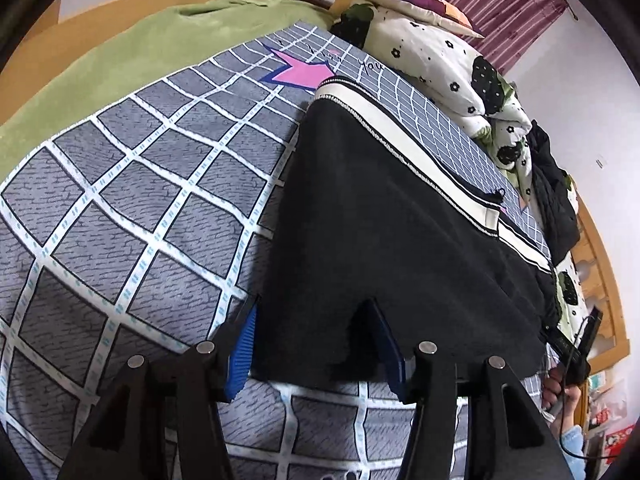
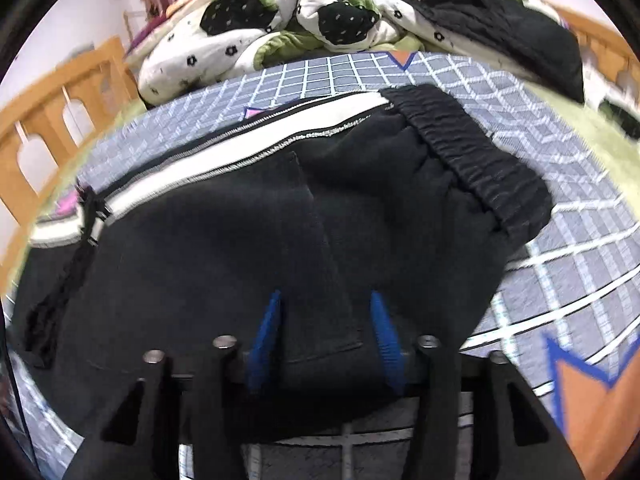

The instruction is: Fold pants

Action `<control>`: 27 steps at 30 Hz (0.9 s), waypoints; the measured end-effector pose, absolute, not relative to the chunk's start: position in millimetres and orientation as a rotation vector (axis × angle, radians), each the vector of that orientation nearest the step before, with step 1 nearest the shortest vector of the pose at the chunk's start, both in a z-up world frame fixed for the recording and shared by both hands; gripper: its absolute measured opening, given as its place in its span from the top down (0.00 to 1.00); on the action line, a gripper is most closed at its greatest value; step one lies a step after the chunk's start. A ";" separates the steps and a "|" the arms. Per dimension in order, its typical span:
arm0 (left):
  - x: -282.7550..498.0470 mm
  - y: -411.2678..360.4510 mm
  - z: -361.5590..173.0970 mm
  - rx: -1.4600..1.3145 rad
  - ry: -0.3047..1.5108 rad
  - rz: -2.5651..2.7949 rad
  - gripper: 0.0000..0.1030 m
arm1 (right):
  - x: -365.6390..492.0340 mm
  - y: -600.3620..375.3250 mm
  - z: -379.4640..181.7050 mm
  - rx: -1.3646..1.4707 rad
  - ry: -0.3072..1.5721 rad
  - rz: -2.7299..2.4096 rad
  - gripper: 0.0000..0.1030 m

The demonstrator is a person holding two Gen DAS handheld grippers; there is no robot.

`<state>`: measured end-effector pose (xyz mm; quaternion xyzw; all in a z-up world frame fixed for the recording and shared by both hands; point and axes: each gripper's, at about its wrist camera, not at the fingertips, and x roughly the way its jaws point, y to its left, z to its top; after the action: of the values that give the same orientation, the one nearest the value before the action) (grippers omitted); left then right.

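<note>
1. The black pants (image 1: pixel 400 208) lie spread flat on the bed (image 1: pixel 132 184), over its grey checked sheet, a white stripe (image 1: pixel 404 140) running down one side.
2. The left gripper (image 1: pixel 312 344) hovers at the near edge of the pants; its blue fingers (image 1: pixel 242 350) stand apart, gripping nothing.
3. The right gripper (image 2: pixel 326 336) sits over the waist end, near the elastic waistband (image 2: pixel 472 156); its fingers (image 2: pixel 264 336) are spread, with cloth between them but not pinched.
4. A rumpled flowered quilt (image 2: pixel 224 52) lies at the far side.
</note>
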<state>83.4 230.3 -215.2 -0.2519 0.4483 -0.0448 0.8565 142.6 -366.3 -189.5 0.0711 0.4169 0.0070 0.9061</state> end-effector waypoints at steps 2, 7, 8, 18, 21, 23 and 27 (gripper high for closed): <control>85.0 227.9 -214.4 -0.509 0.934 -0.083 0.51 | 143.4 -369.3 -191.7 0.170 0.869 0.041 0.46; 95.3 233.5 -214.8 -0.546 0.982 -0.093 0.50 | 146.0 -367.0 -194.1 0.173 0.880 0.059 0.43; 95.5 234.9 -214.8 -0.560 0.990 -0.089 0.51 | 146.5 -364.2 -194.1 0.160 0.881 0.056 0.41; 91.7 176.2 -135.8 -0.291 0.831 0.061 0.83 | 127.4 -369.8 -165.7 0.056 0.778 0.002 0.58; 100.8 135.1 -92.5 -0.267 0.764 -0.008 0.84 | 114.9 -390.3 -152.8 0.125 0.725 0.021 0.58; 108.6 95.7 -68.6 -0.231 0.724 -0.076 0.84 | 106.7 -409.7 -147.4 0.176 0.689 -0.002 0.57; 126.1 9.4 -54.7 -0.243 0.713 -0.240 0.85 | 92.9 -448.2 -143.2 0.261 0.660 -0.062 0.56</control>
<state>126.1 9.4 -54.7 -0.1183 0.3471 -0.1171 0.9229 92.9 -448.2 -143.2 0.1280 0.3230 -0.0303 0.9372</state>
